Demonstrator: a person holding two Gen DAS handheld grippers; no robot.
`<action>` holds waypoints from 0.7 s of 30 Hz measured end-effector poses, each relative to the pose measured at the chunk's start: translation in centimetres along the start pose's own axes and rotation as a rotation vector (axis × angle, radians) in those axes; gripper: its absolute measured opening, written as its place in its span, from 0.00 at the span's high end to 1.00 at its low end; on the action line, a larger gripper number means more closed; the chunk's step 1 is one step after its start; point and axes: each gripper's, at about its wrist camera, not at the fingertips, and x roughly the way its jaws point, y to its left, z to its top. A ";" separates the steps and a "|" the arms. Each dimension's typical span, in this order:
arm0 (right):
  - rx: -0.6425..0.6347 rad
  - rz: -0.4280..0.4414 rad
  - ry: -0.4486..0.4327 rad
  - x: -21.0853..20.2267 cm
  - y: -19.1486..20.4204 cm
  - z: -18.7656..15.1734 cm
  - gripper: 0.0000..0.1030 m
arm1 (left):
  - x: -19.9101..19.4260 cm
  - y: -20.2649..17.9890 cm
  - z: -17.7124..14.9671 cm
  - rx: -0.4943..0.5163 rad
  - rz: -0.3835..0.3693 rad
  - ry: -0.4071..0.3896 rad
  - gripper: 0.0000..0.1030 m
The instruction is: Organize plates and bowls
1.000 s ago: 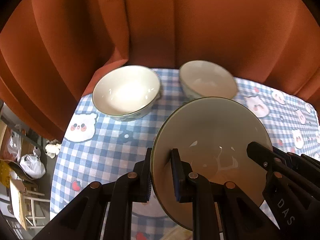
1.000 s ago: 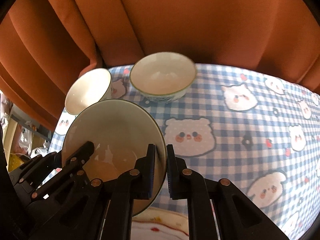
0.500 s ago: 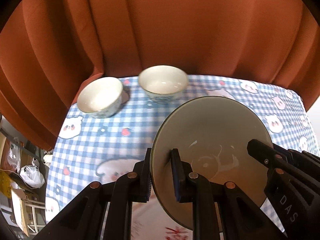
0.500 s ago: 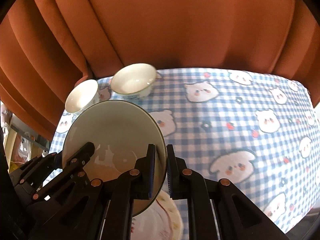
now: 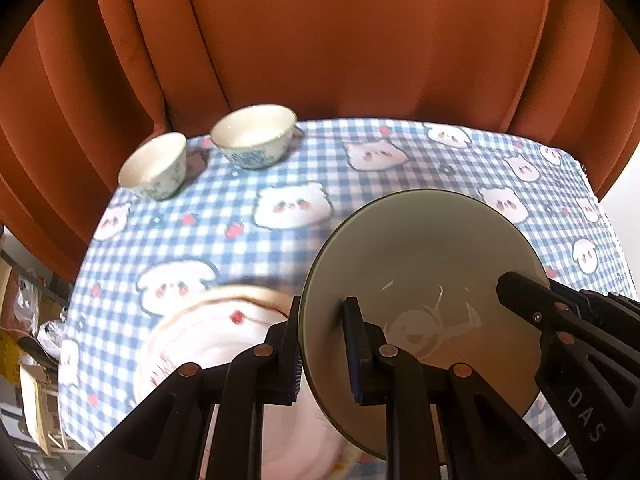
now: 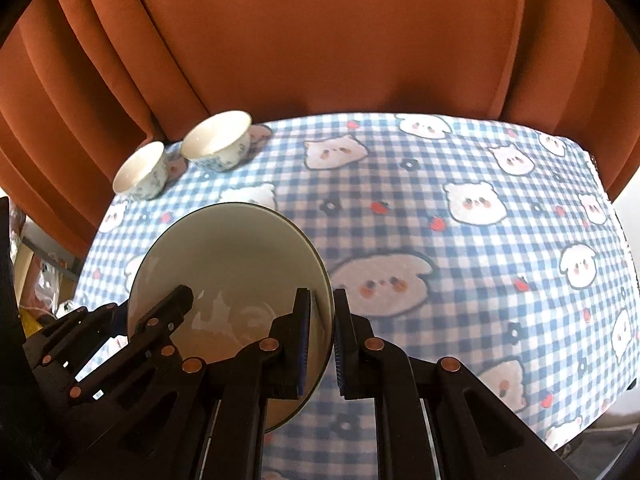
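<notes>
We hold one bowl above the tablecloth. Our left gripper and right gripper each pinch opposite sides of its rim, tilted downward.

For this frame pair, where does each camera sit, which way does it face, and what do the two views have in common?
Left wrist: sits on the left gripper, faces forward and down over the checked tablecloth toward the orange curtain; its fingers clamp the large bowl, and the right gripper shows at right.
Right wrist: sits on the right gripper, same heading; its fingers pinch the bowl's other rim, left gripper at left.
Shared: the bowl, two small bowls, cloth, curtain.
</notes>
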 end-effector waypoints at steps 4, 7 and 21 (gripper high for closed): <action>-0.009 0.000 0.013 -0.1 -1.8 -1.6 0.87 | 0.1 -1.8 -1.3 -0.003 -0.003 0.012 0.84; -0.015 -0.004 0.024 0.0 -3.0 -2.7 0.87 | 0.4 -3.2 -2.3 0.003 -0.005 0.020 0.84; -0.012 -0.016 0.137 2.2 -7.2 -7.3 0.87 | 2.8 -7.2 -6.6 0.023 0.000 0.116 0.84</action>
